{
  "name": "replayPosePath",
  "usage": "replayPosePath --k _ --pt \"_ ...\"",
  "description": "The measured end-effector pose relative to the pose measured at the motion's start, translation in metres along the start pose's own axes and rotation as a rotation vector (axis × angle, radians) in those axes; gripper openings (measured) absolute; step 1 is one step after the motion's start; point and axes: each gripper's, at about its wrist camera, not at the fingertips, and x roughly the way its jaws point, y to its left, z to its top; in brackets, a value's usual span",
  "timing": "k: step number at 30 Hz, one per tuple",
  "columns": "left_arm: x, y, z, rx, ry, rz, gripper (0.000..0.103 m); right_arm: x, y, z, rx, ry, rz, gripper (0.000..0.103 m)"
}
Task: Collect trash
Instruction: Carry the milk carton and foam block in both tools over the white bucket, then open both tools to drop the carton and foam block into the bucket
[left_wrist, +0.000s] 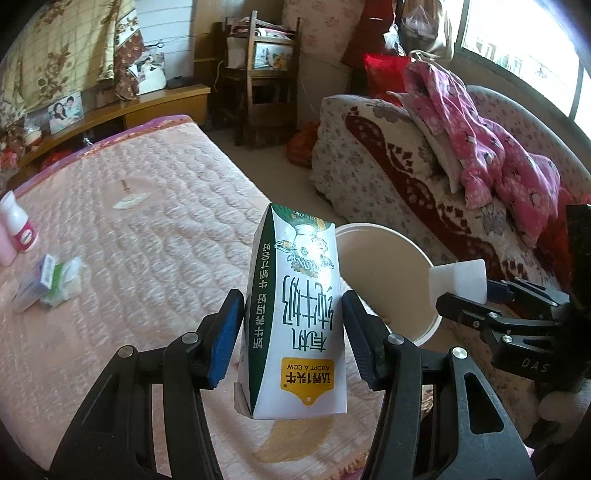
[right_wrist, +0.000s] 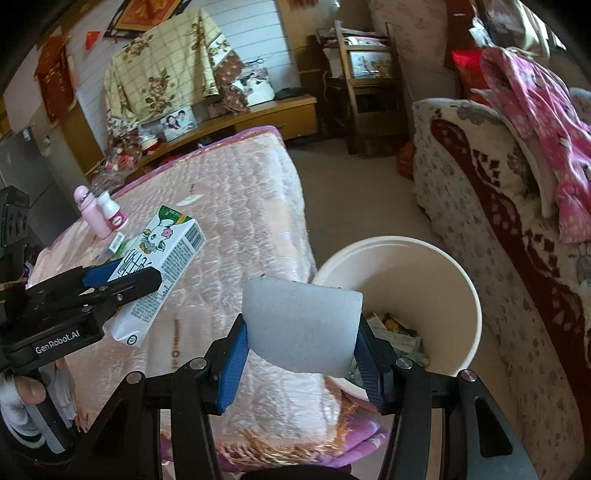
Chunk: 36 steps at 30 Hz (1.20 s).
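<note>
I've got the left tool (left_wrist: 293, 328) clamped on the white-and-green milk carton (left_wrist: 295, 317), its blue pads squeezing the long sides, carton held up over the pink quilted bed (left_wrist: 147, 206). The right tool (right_wrist: 301, 345) grips a pale grey-white foam block (right_wrist: 303, 325), which hangs right at the near-left rim of the round white trash bucket (right_wrist: 469, 288); I can see wrappers already lying at the bottom. My call: drop the block first, so I want the right tool carried further right until the block sits fully inside the rim before I spread the pads, otherwise it could catch the lip and tumble to the floor. Room is tight: the bucket is wedged between the bed's edge on the left and the patterned sofa (right_wrist: 498, 206) on the right. The carton then follows over the same rim, once the right tool has cleared out. Far left on the bed, two small pink-and-white bottles (left_wrist: 16, 229) and small packets (left_wrist: 48, 280) wait.
</note>
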Motion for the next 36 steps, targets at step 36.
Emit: replayPosePath --k 36 --pt "0.086 -0.072 0.019 0.024 0.124 -0.14 0.053 0.035 -0.083 -0.021 0.123 0.081 -0.064 0.055"
